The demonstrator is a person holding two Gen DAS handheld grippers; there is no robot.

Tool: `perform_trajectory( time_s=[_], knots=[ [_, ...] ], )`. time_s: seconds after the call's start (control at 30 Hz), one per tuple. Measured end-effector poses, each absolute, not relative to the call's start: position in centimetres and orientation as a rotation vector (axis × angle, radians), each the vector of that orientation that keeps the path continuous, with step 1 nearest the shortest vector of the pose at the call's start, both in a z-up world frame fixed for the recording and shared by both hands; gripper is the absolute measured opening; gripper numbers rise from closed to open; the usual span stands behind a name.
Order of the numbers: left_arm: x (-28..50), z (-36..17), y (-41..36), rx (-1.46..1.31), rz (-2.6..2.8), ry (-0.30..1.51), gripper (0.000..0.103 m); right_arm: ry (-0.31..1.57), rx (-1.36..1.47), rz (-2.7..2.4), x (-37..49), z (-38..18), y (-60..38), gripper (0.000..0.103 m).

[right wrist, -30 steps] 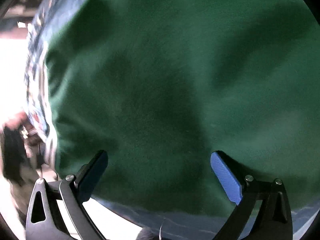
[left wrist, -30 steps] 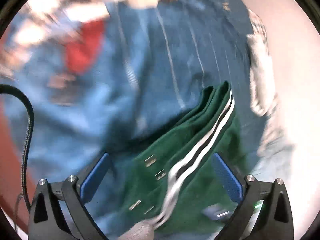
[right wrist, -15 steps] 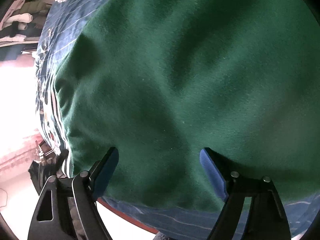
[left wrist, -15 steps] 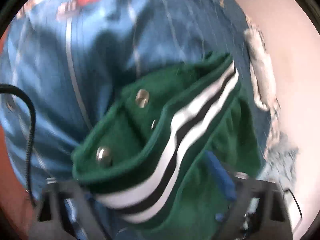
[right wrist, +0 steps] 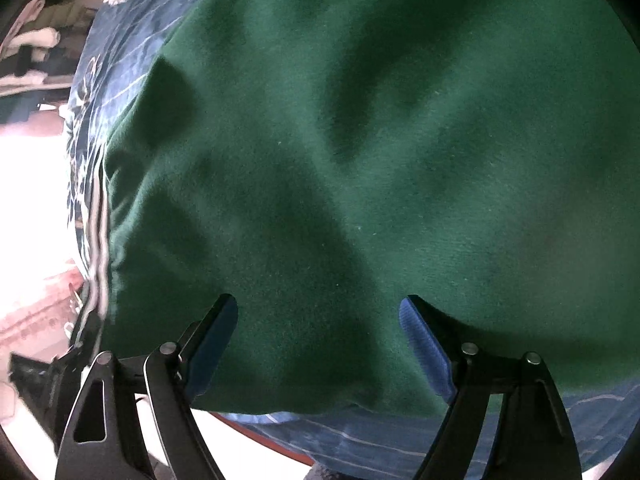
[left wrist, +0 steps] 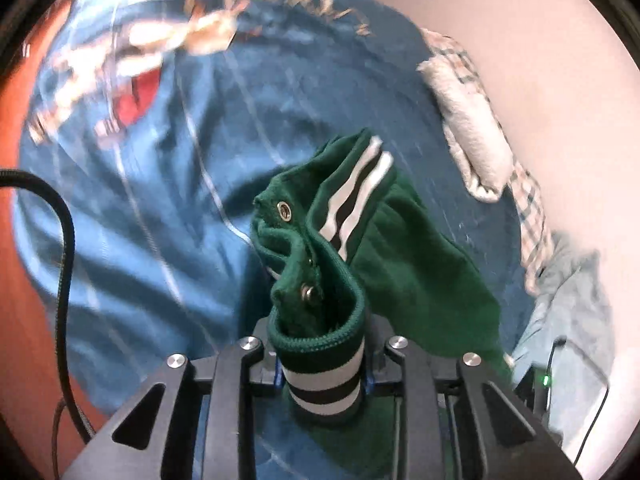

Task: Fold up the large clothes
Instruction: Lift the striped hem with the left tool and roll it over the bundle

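Observation:
A dark green jacket (left wrist: 420,280) with metal snaps and a white and black striped band lies on a blue bedspread (left wrist: 160,200). My left gripper (left wrist: 322,376) is shut on the jacket's striped band and holds it lifted off the bed. In the right wrist view the green jacket (right wrist: 360,160) fills most of the frame. My right gripper (right wrist: 318,316) is open, with its blue pads over the jacket's near edge and nothing held between them.
A rolled white and checked cloth (left wrist: 476,136) and a light blue garment (left wrist: 568,312) lie along the bed's right edge. A black cable (left wrist: 64,240) hangs at left. Shelves with folded clothes (right wrist: 36,44) show at far left in the right wrist view.
My left gripper has closed on the striped band and raised it. My right gripper's jaws have narrowed a little and stay open over the jacket.

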State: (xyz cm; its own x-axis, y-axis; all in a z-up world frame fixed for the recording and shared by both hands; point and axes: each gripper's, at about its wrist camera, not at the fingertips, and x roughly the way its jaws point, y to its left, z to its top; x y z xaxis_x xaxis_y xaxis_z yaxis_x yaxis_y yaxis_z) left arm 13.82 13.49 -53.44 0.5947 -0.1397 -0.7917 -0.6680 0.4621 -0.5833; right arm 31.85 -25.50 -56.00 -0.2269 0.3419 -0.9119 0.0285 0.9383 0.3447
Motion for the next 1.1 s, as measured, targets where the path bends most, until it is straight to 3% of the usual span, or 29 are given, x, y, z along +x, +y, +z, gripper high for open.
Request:
perform_trajectory(
  time_s=[0.13, 0.27, 0.3, 0.33, 0.37, 0.67, 0.83, 0.97, 1.1],
  knots=[
    [14.5, -59.2, 15.8, -1.263, 0.339, 0.874, 0.033, 1.793, 0.319, 0.280, 32.1, -55.8, -25.5, 0.085],
    [16.2, -59.5, 15.0, -1.196, 0.358, 0.865, 0.033, 1.783, 0.303, 0.311, 31.9, -54.9, -25.5, 0.085],
    [17.0, -58.7, 14.5, -1.131, 0.385, 0.883, 0.031, 1.779, 0.300, 0.318, 31.9, -54.6, -25.6, 0.085],
    [17.5, -58.0, 14.3, -1.098, 0.389, 0.882, 0.020, 1.769, 0.298, 0.320, 31.9, -54.1, -25.8, 0.085],
    [18.1, -56.8, 14.3, -1.053, 0.398, 0.880, 0.018, 1.757, 0.301, 0.322, 31.9, -53.6, -26.0, 0.085],
    [19.5, -44.9, 19.8, -0.744, 0.415, 0.782, 0.016, 1.588, 0.269, 0.155, 31.9, -47.2, -30.7, 0.085],
    [19.4, -36.1, 22.5, -0.499, 0.445, 0.680, 0.016, 1.602, 0.365, 0.040, 31.7, -48.5, -35.4, 0.085],
    [21.1, -31.3, 16.5, -0.278, 0.311, 0.660, 0.016, 1.633, 0.457, -0.020, 30.5, -50.8, -39.6, 0.085],
    [22.7, -31.9, 4.7, -0.194, 0.016, 0.739, 0.016, 1.670, 0.486, -0.025, 29.2, -53.5, -42.3, 0.085]
  ],
)
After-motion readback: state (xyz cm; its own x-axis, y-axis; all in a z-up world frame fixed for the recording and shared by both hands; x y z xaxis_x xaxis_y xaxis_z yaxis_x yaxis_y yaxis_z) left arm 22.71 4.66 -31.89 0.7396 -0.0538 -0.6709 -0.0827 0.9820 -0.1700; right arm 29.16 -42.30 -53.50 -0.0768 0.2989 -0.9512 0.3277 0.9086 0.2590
